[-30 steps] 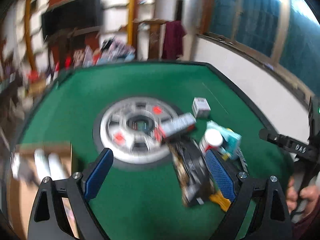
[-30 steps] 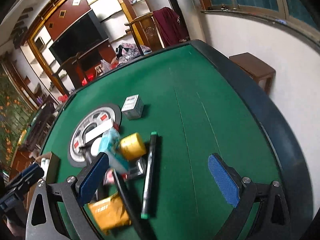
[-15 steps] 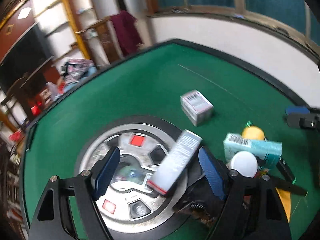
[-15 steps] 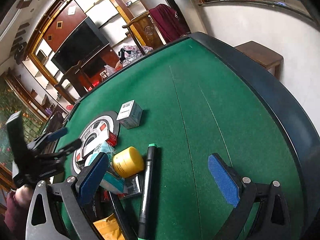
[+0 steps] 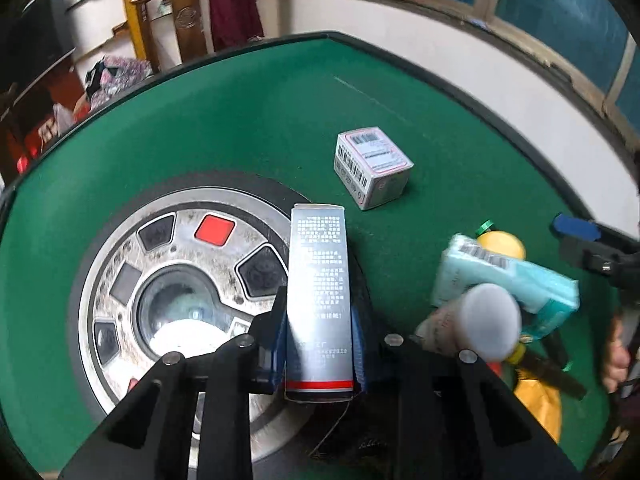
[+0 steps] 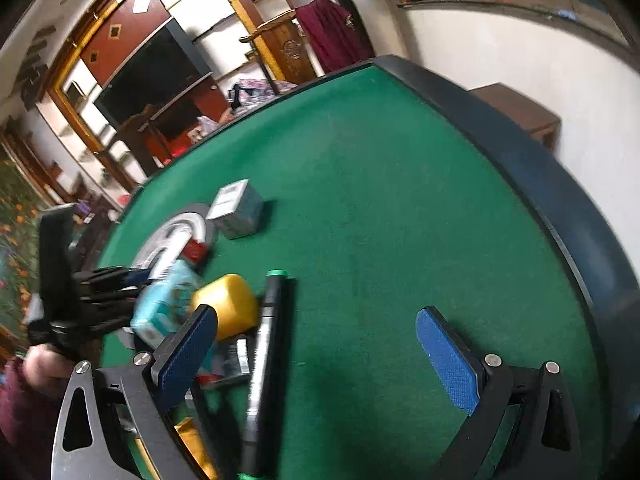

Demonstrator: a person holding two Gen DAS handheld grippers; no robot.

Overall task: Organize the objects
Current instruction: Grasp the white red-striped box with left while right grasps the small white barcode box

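Observation:
My left gripper (image 5: 319, 316) is shut on a long silver box (image 5: 319, 280) with a red band, held over the round metal hub (image 5: 168, 304) of the green table (image 5: 248, 128). A small grey barcode box (image 5: 370, 166) lies beyond it, also in the right wrist view (image 6: 238, 210). To the right lies a pile: a teal box (image 5: 508, 280), a white-capped bottle (image 5: 488, 328), a yellow cylinder (image 6: 228, 306) and a black marker (image 6: 264, 360). My right gripper (image 6: 316, 356) is open and empty above the felt, beside the pile.
The table's dark raised rim (image 6: 560, 200) runs along the right, with a wall and a wooden stool (image 6: 516, 114) beyond. A yellow packet (image 5: 536, 404) lies under the pile. A wooden chair with a maroon cloth (image 5: 232, 4) stands at the far side.
My left gripper has closed on the long silver box, which was lying on the hub. The right gripper has shifted slightly toward the pile and stays open.

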